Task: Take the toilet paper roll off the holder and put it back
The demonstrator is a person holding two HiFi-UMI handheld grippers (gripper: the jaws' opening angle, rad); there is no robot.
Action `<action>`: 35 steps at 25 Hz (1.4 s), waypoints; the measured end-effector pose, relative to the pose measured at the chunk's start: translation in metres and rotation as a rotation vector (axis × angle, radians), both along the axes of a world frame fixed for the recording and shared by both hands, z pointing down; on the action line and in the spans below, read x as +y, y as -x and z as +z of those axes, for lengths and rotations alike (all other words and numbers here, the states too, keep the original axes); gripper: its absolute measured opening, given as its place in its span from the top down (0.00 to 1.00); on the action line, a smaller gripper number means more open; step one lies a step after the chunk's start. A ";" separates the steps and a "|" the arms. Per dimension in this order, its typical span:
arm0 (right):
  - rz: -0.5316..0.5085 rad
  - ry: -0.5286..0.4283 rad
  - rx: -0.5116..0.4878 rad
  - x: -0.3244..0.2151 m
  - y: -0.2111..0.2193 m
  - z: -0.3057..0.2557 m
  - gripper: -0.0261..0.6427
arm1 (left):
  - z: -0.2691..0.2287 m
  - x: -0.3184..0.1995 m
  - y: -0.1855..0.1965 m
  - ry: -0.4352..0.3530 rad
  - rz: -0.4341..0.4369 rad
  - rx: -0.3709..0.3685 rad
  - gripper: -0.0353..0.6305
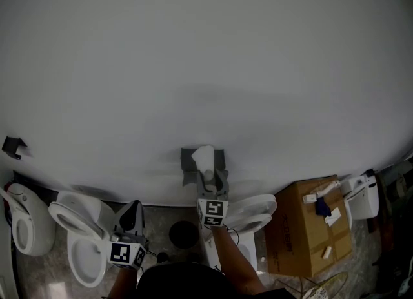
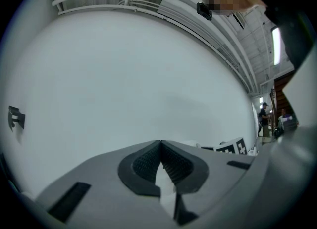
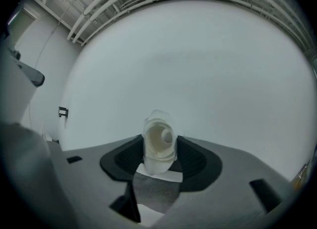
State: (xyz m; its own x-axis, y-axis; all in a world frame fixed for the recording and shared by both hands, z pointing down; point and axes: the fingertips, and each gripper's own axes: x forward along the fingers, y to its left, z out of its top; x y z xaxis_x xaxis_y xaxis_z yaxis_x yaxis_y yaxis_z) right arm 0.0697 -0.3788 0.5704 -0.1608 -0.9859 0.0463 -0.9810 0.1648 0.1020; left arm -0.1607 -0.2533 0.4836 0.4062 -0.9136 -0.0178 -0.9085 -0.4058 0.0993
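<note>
Left gripper (image 2: 161, 146) hangs low beside the person, fingers clenched on nothing, well apart from the job. Right gripper (image 3: 160, 149) has its 2 fingers clamped on the toilet paper roll (image 3: 158, 136), squashing it. The core opening faces back along the fingers, so the long axis points at the wall (image 1: 206, 52). Grey holder (image 1: 188, 161) is on that wall, right at the roll; can't tell if seated. Right gripper nearer.

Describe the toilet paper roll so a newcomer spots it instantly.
Low on the white wall sits a grey holder. By it, the right gripper pinches the toilet paper roll: a small squashed white tube, unlike the big toilets below.
</note>
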 end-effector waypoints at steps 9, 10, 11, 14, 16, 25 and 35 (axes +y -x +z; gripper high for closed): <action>0.006 0.009 0.004 -0.001 0.000 0.009 0.64 | -0.005 0.003 0.009 -0.023 -0.026 -0.001 0.94; 0.001 0.011 -0.001 -0.001 0.001 0.008 0.64 | -0.004 0.004 0.009 -0.017 -0.026 -0.002 0.94; -0.007 0.010 -0.007 -0.001 0.002 0.006 0.64 | -0.001 0.005 0.009 -0.005 -0.021 -0.003 0.94; -0.021 -0.001 -0.016 -0.001 0.005 0.001 0.64 | 0.002 0.007 0.009 0.006 -0.013 -0.002 0.94; -0.026 -0.001 -0.021 0.000 0.007 -0.001 0.61 | 0.001 0.007 0.011 -0.001 -0.021 -0.003 0.94; -0.033 0.006 -0.022 0.015 0.005 -0.005 0.50 | -0.001 0.010 0.011 -0.002 -0.030 0.000 0.94; -0.044 0.008 -0.008 0.051 -0.001 -0.006 0.50 | -0.005 0.011 0.009 -0.020 -0.034 -0.005 0.94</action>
State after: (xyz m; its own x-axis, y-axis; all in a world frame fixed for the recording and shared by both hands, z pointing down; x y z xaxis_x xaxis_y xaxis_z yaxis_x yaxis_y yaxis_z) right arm 0.0706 -0.3276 0.5639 -0.2046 -0.9774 0.0526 -0.9735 0.2088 0.0929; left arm -0.1695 -0.2425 0.4789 0.3748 -0.9265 -0.0341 -0.9225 -0.3763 0.0865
